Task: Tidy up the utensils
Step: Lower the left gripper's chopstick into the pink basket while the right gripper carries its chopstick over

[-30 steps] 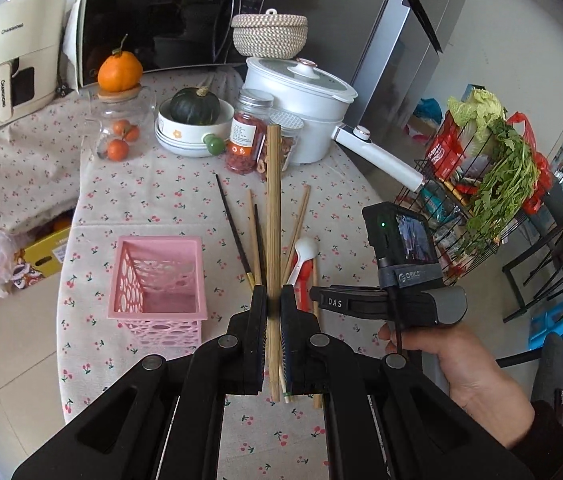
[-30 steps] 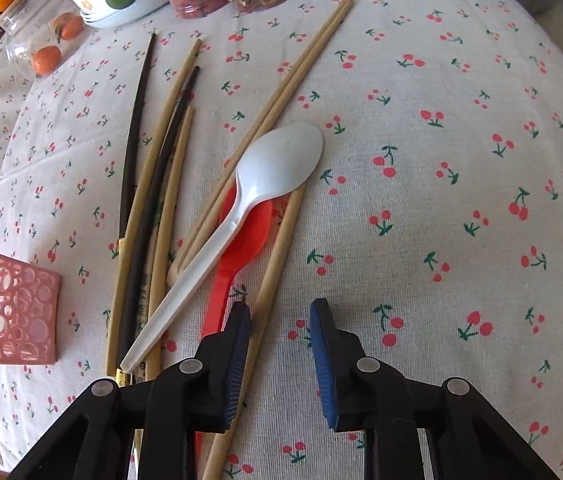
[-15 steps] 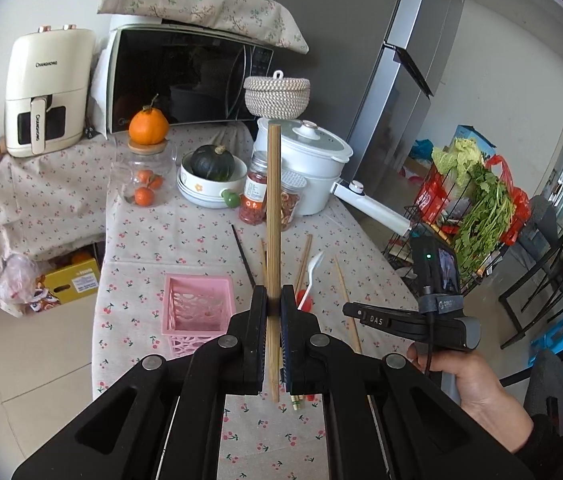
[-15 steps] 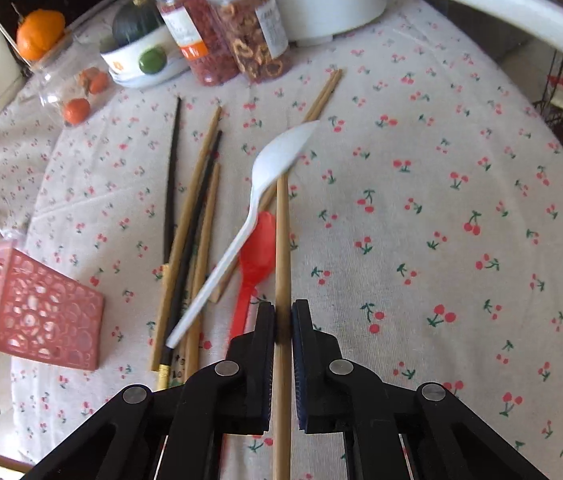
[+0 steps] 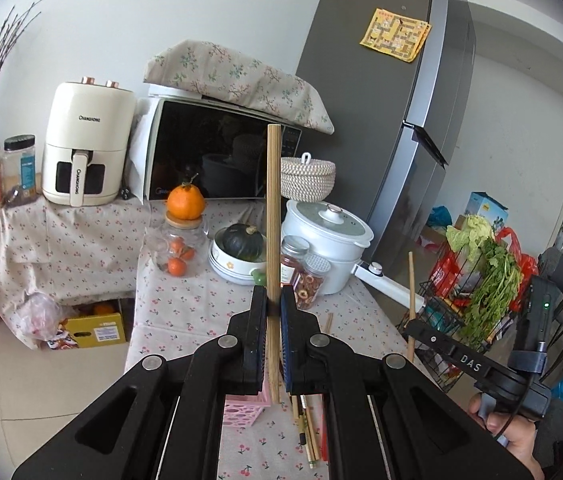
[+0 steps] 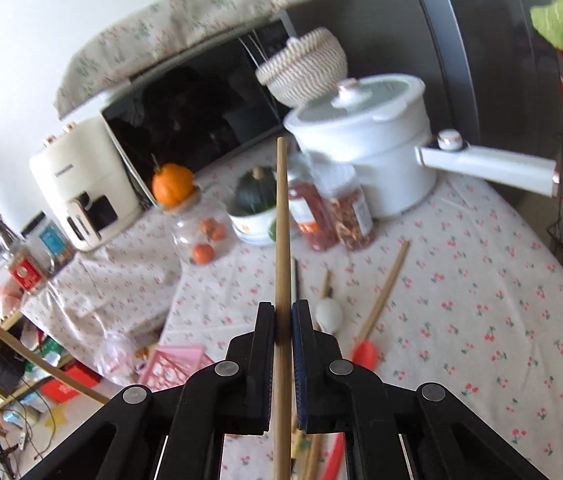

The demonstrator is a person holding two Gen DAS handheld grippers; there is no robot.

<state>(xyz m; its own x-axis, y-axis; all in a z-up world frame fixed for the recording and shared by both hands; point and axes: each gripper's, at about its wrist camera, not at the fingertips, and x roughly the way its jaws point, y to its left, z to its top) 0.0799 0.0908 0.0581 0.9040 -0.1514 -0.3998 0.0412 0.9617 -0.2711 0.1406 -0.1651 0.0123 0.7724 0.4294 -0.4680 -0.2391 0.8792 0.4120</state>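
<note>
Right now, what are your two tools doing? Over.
Left tool shut on a chopstick. Right tool shut on another chopstick. Pink basket below; nothing blocking.

We saw a white wall (image 5: 161, 12) behind a tall grey fridge (image 5: 381, 120) with a yellow paper (image 5: 395, 34) stuck on its door. A microwave (image 5: 217, 152) under a folded floral cloth (image 5: 237, 80) stood beside a cream air fryer (image 5: 85, 156). The bench (image 5: 185, 304) wore a cherry-print cloth. Pale tiles covered the floor (image 5: 21, 380), where a yellow box (image 5: 97, 328) sat. A wire rack (image 5: 465, 312) held greens, and daylight filled the room.
</note>
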